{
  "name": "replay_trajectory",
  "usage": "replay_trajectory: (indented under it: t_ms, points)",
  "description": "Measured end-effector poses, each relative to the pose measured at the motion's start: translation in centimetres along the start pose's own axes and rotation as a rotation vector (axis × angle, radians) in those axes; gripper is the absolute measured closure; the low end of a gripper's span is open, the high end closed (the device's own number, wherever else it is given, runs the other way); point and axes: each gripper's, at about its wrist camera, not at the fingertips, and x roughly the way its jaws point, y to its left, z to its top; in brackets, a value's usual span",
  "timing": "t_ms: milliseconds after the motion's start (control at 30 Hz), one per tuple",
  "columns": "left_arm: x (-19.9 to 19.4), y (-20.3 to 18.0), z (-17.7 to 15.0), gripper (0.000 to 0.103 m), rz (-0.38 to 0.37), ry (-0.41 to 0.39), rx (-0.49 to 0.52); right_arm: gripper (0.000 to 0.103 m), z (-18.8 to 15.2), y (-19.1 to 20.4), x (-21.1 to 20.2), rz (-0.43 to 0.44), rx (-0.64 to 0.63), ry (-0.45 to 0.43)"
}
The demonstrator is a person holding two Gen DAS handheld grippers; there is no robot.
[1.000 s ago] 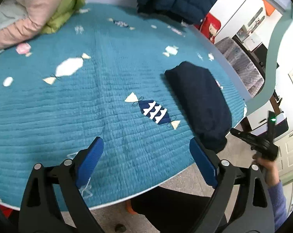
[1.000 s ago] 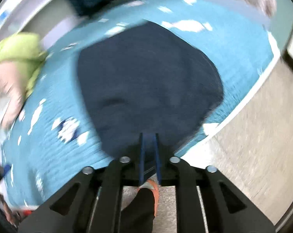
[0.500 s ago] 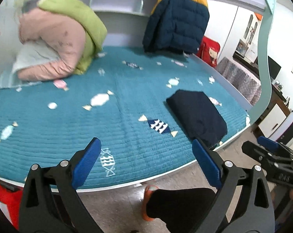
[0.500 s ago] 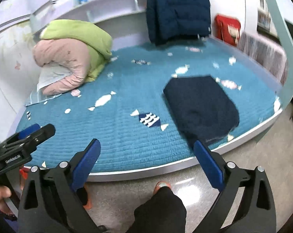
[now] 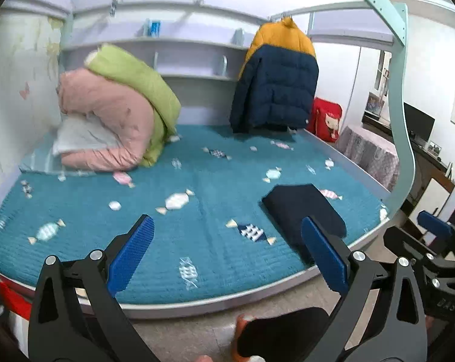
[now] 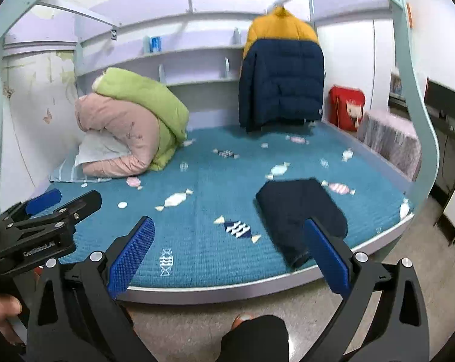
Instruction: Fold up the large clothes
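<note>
- Our left gripper (image 5: 226, 249) is spread wide, empty, held off the foot of the bed (image 5: 85, 205).
- Our right gripper (image 6: 229, 252) is the same: fingers apart, nothing between them.
- The garment (image 6: 300, 211) lies folded flat on the bed's right side near the edge, well apart from both grippers.
- We judge this fold done; the jacket (image 6: 283, 72) hanging at the headboard looks like the next candidate.
</note>
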Motion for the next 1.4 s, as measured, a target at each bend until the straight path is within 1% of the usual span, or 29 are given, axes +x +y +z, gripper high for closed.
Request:
replay_trajectory:
  t_ms: [167,300,367,500,667,767,967,1167,1400]
  points:
    - [-2.3,-0.8,0.7,0.005,0.005,-0.032,0.031,0.008,0.7,0.3,-2.3,0.008,0.004,-0.063]
    - [-4.3,-1.4,1.1,0.005,0.010,-0.077,0.046,0.008,0.9,0.7,-3.8,-0.020,-0.020,-0.109]
    - [-5.3,-1.8,1.3,0.005,0.022,-0.103,0.062,0.008,0.9,0.7,-4.4,-0.018,-0.018,-0.127]
    - [-6.6,-2.5,1.4,0.005,0.041,-0.136,0.089,0.008,1.0,0.7,-5.2,-0.012,-0.020,-0.152]
    - [-7.6,-3.1,1.4,0.005,0.042,-0.159,0.113,0.008,1.0,0.7,-6.3,-0.013,-0.017,-0.179]
    - [-8.0,-3.3,1.5,0.005,0.044,-0.166,0.126,0.008,1.0,0.6,-6.6,-0.014,-0.017,-0.188]
    - [-8.6,-3.4,1.4,0.005,0.035,-0.183,0.121,0.008,0.9,0.7,-7.1,-0.016,-0.010,-0.202]
    - [-8.8,-3.2,1.4,0.005,0.040,-0.193,0.122,0.008,1.1,0.5,-7.3,-0.010,-0.004,-0.200]
    - [-9.2,-3.4,1.4,0.005,0.038,-0.229,0.121,0.008,1.1,0.3,-7.2,-0.008,-0.003,-0.200]
